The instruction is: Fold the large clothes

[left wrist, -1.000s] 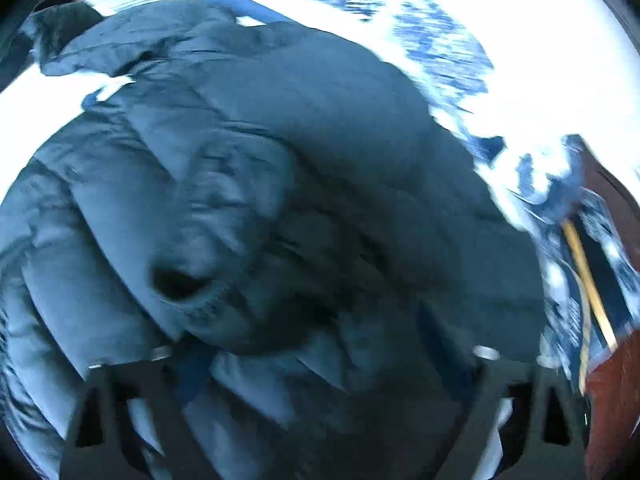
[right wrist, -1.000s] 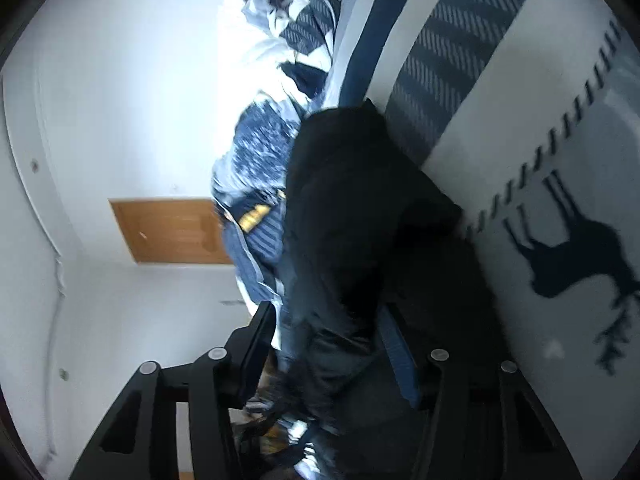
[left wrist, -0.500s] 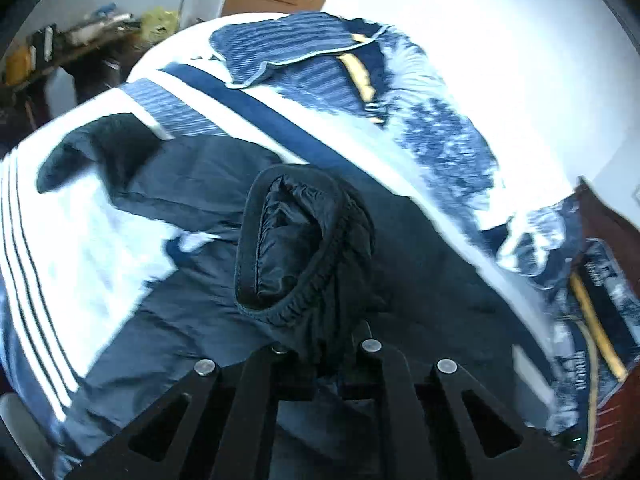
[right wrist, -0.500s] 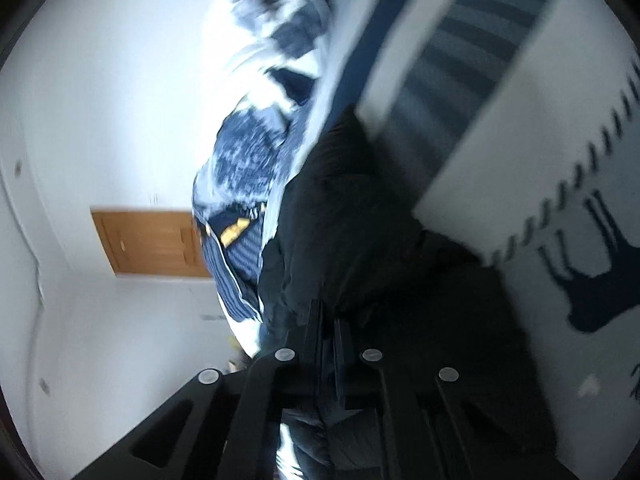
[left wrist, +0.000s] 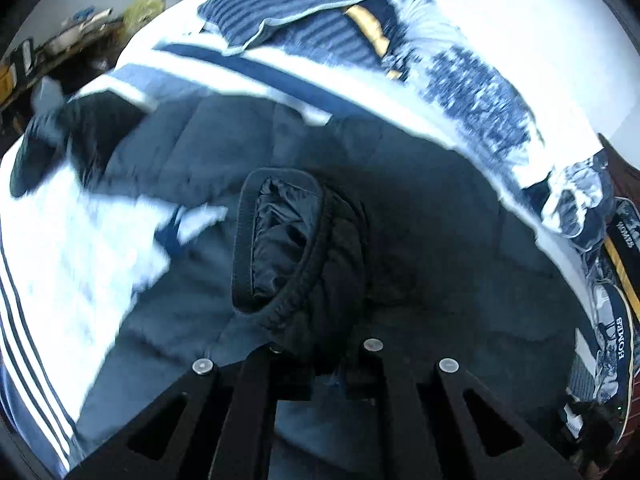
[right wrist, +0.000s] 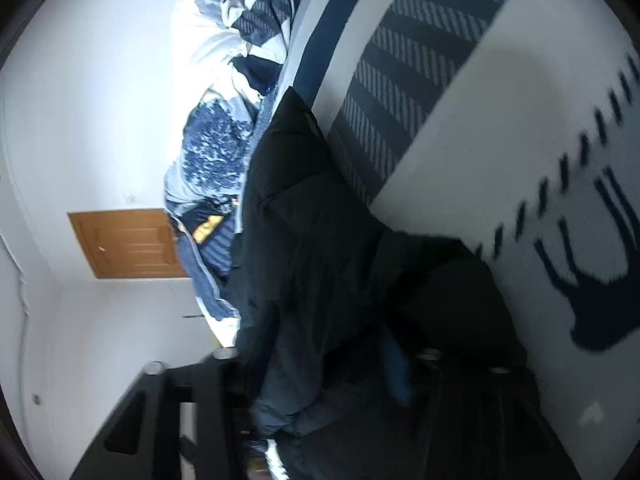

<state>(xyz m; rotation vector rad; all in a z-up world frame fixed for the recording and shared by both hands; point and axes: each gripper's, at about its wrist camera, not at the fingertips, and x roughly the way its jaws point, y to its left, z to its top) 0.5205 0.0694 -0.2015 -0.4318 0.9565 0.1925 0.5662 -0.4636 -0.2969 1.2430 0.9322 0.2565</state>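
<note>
A dark navy puffer jacket [left wrist: 420,220] lies spread on a white bedspread with navy stripes [left wrist: 60,260]. My left gripper [left wrist: 320,356] is shut on a sleeve of the jacket, just behind its elastic cuff [left wrist: 288,248], and the cuff's opening faces the camera above the jacket's body. In the right wrist view the jacket [right wrist: 304,220] runs along the bedspread [right wrist: 500,100]. My right gripper [right wrist: 328,360] has its jaws apart and opening, with loose jacket fabric bunched between the fingers.
Crumpled blue-and-white bedding and striped pillows [left wrist: 304,12] are piled along the bed's far side against a white wall. A cluttered shelf [left wrist: 60,48] stands beyond the bed's corner. A wooden door [right wrist: 128,244] is in the wall. A navy moose print [right wrist: 592,292] marks the bedspread.
The left gripper closed on the sleeve by its cuff and raised it off the jacket. The right gripper shut on the jacket's edge, and its jaws have now parted again.
</note>
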